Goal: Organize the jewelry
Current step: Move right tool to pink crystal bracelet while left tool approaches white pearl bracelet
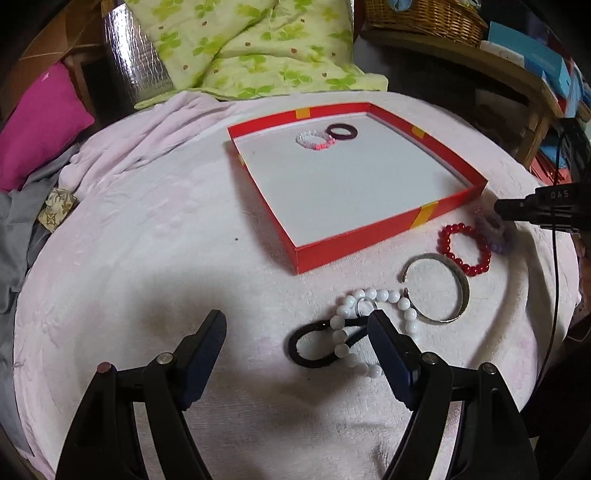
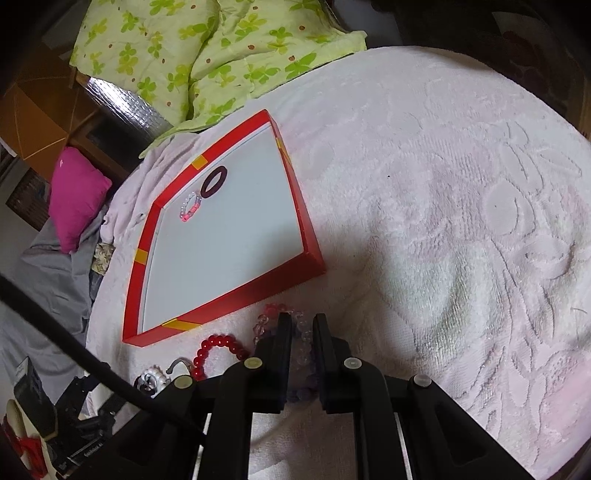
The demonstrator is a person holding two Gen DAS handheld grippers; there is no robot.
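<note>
Pale pink embossed blanket (image 1: 155, 229) covers bed. Green clover-print quilt (image 1: 258, 48) bunched at far end, silver foil sheet (image 1: 133, 55) beside it. Magenta cushion (image 1: 40, 122) on grey cloth (image 1: 18, 236) (crumpled). Wicker basket (image 1: 424, 14) on wooden shelf (image 1: 498, 70). Dim indoor light.

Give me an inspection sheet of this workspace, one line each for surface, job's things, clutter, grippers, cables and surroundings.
Surface: pale pink towel, textured.
Job's things: red tray holding a dark ring and a clear-pink bracelet; outside it lie a red bead bracelet, silver bangle, white bead bracelet over a black hair tie, and a purple bead bracelet.
Clutter: nothing seen.
Grippers: left gripper open; right gripper nearly closed around the purple bead bracelet.
Cables: black cable beside the right gripper.
Surroundings: green quilt, magenta pillow, wicker basket.
</note>
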